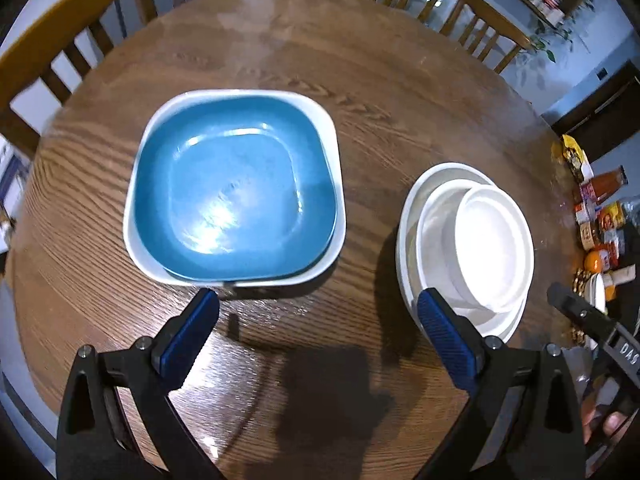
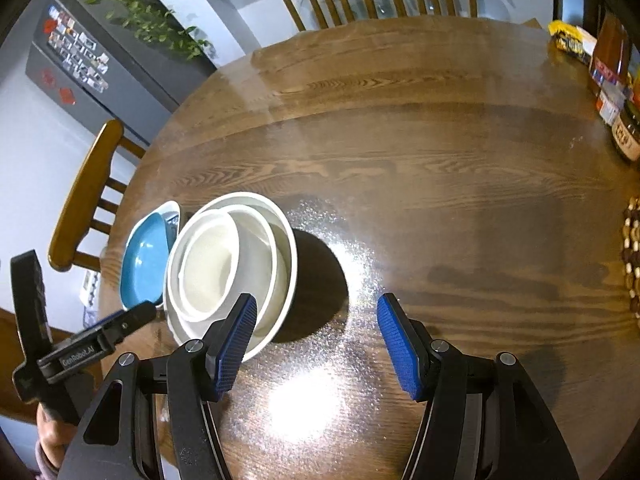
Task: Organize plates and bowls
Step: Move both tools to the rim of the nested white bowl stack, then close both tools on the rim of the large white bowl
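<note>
Blue plate (image 1: 236, 200) nested in a white square plate (image 1: 335, 168), left of centre on the round table (image 1: 360, 80). Just to the right, apart from them, three white bowls (image 1: 472, 248) stacked one in another, the top two shoved toward the right rim rather than centred.

Seems close to finished, judging by how both stacks lie. Probably left: squaring the stacks. To do that well:
- Come down level on a rim, not at a slant.
- Centre the inner bowls with a light nudge at the edge; no squeezing glazed ware hard, likely slippery.
- Keep the two stacks from knocking together.

Left gripper (image 1: 316, 320) spread wide, nothing between the pads, hanging over bare wood with one pad near the white plate's front edge and the other in front of the bowls. Right gripper (image 2: 316, 344) partly spread, likewise holding nothing, one pad overlapping the bowls' near rim in its own view; contact not certain.

Legible writing: "GenRobot.AI" on the left gripper's body, seen from the right wrist; "DAS" on the right one, seen from the left wrist. Jars and bottles (image 1: 604, 216) at the table's right edge carry labels too small to read.
</note>
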Demonstrator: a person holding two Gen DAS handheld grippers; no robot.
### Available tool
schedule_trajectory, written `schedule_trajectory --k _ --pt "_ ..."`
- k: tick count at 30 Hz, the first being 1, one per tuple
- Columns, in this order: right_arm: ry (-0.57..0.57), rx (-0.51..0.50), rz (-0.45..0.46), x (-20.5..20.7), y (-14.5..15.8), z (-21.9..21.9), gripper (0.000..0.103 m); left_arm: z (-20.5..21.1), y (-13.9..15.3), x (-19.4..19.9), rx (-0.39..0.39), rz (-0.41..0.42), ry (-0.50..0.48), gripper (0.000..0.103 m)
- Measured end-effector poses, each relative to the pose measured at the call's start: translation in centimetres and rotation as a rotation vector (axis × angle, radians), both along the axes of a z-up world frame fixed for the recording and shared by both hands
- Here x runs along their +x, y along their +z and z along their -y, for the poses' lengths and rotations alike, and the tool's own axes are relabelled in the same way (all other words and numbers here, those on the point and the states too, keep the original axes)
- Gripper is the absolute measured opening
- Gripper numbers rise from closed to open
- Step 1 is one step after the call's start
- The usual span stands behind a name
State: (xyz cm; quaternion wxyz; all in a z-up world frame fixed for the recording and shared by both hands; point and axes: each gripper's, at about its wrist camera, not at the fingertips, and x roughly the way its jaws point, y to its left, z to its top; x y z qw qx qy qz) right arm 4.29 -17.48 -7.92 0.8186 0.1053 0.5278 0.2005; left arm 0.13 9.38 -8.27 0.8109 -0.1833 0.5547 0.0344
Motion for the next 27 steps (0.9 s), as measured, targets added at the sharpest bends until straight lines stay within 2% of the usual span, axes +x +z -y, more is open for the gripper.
schedule_trajectory --k 3,5,8,11,13,16,20,22,23,26,27 --pt "-0.024 0.006 -0.002 0.5 -0.4 0.2 0.063 -0.1 0.0 0.2 -0.007 0.002 0.038 0.097" --pt "-0.024 0.016 -0.005 0.8 -0.5 0.3 0.055 0.3 0.0 0.4 0.011 0.001 0.044 0.095" --pt "-0.005 0.044 -0.038 1.3 -1.1 0.2 0.044 0.3 -0.3 0.5 -0.008 -0.008 0.043 0.091" --pt "0.009 0.07 -0.065 1.5 -1.6 -0.2 0.04 0.2 -0.3 0.7 -0.029 -0.008 0.044 0.084" --pt "0.013 0.058 -0.063 1.6 -1.7 -0.6 0.036 0.2 -0.2 1.0 -0.029 -0.006 0.041 0.082" --pt "0.007 0.041 -0.064 1.9 -1.6 -0.9 0.032 0.3 0.0 1.4 -0.047 -0.002 0.035 0.071" --pt "0.016 0.014 -0.061 2.1 -1.5 -1.6 0.027 0.7 0.1 2.0 -0.033 -0.007 0.029 0.07" --pt "0.022 0.007 -0.069 2.4 -1.8 -1.9 0.026 0.8 0.1 2.3 -0.04 -0.012 0.026 0.065" --pt "0.026 0.011 -0.075 2.5 -1.9 -2.0 0.025 1.0 0.1 2.4 -0.042 -0.012 0.019 0.057" --pt "0.036 0.03 -0.09 2.6 -2.4 -2.2 0.021 1.7 -0.1 2.8 -0.035 -0.023 -0.004 0.049" --pt "0.037 0.035 -0.087 2.6 -2.3 -2.2 0.02 2.0 -0.1 3.2 -0.031 -0.022 -0.013 0.042"
